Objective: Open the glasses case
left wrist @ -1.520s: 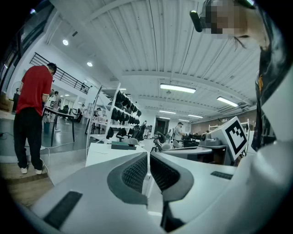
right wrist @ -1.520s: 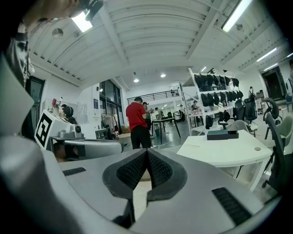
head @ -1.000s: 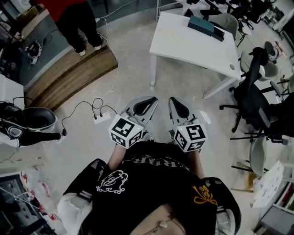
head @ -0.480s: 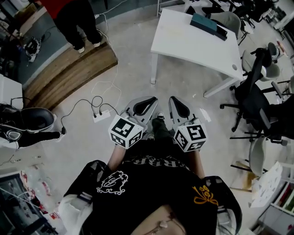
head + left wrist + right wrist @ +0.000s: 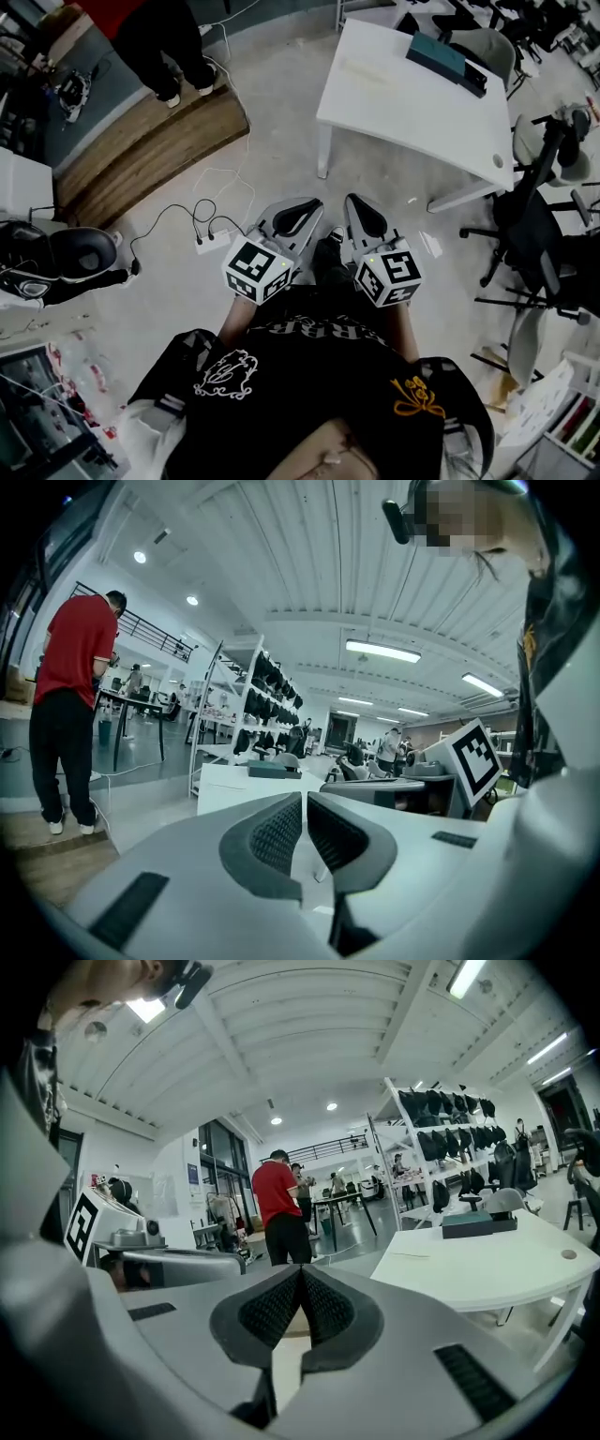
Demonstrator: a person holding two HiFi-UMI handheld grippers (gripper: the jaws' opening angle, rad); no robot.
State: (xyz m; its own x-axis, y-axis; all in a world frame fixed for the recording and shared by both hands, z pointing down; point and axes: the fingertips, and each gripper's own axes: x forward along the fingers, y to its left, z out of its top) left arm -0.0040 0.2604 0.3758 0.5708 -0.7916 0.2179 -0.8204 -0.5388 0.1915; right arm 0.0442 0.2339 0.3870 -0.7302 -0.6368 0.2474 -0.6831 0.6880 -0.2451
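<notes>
We hold the left gripper (image 5: 302, 204) and the right gripper (image 5: 360, 204) side by side, each with its jaws pressed together on nothing. The teal glasses case (image 5: 439, 54) lies well ahead of them, toward the right gripper's side, on the white table (image 5: 394, 98).

your left gripper (image 5: 305, 797) and right gripper (image 5: 300, 1271) are pale grey, their cubes (image 5: 255, 270) patterned black and white. the table (image 5: 403, 94) is white, the case (image 5: 436, 53) on it teal.
</notes>
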